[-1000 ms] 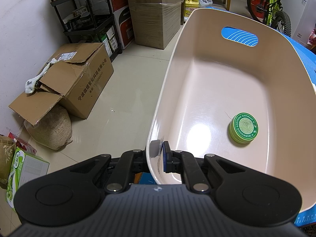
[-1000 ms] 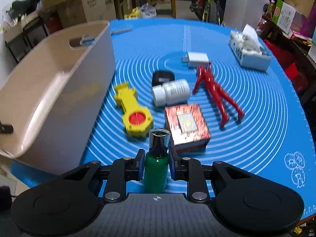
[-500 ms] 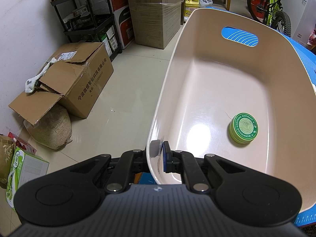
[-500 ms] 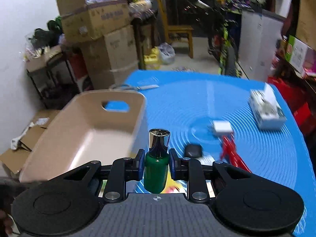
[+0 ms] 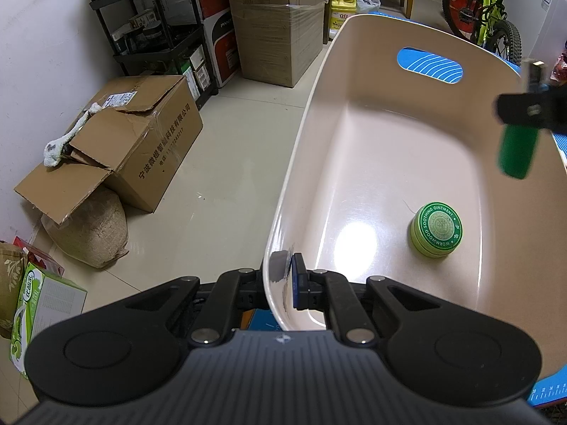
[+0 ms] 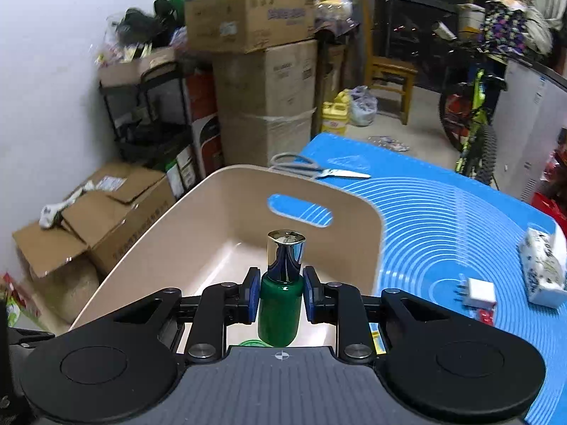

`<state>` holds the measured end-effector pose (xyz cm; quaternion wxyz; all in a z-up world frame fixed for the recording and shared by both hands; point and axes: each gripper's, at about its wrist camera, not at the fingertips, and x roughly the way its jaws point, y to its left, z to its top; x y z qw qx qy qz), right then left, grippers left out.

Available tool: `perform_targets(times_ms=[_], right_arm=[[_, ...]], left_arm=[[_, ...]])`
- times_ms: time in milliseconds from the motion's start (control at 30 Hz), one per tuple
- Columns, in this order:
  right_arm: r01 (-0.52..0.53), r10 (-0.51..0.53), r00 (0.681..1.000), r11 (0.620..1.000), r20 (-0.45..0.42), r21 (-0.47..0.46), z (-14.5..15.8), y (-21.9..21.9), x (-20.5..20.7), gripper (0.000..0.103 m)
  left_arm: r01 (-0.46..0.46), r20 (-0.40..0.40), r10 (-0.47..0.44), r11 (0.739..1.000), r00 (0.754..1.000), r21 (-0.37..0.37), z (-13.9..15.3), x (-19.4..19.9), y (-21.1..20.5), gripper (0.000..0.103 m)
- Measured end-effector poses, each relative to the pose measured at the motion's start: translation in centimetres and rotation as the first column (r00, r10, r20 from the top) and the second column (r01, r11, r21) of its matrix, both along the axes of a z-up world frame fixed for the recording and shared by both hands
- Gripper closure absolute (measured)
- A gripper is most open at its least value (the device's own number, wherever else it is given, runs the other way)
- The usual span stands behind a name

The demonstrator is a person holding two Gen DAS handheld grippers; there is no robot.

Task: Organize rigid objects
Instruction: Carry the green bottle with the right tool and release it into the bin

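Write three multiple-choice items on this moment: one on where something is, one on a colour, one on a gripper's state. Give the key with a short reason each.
1. Where is the round ointment tin?
A. On the bin's floor
B. On the blue mat
C. In the left gripper

2. What colour is the body of the bottle in the right gripper?
A. Red
B. Green
C. White

3. What is the left gripper doing?
A. Hanging open above the bin
B. Clamped on the bin's rim
C. Holding scissors

Key: 1 A, the tin lies inside the beige bin. 2 B, green body under a silver cap. 3 B, one pad sits on each side of the near rim.
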<state>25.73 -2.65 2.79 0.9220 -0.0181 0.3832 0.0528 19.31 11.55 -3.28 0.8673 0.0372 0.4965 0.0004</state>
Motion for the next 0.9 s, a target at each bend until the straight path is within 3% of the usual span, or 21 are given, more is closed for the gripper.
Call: perform_targets(times_ms=[433,900], right_arm=[[-0.139,0.116,0.973,0.985,-0.202,-0.102,-5.3,4.7,2.9,0.07],[-0.161,0.1,0.926,0.977,-0.364,-0.141,-8.6,5.3,4.9,0.069]], left_arm=[[-0.001,-0.004,0.001,1.0,1.0,-0.004,0.0,0.1,0.1,0.092],[-0.003,-0.007,0.003,1.0,1.0,-0.006,-0.2,0.0,-0.2,0.092]])
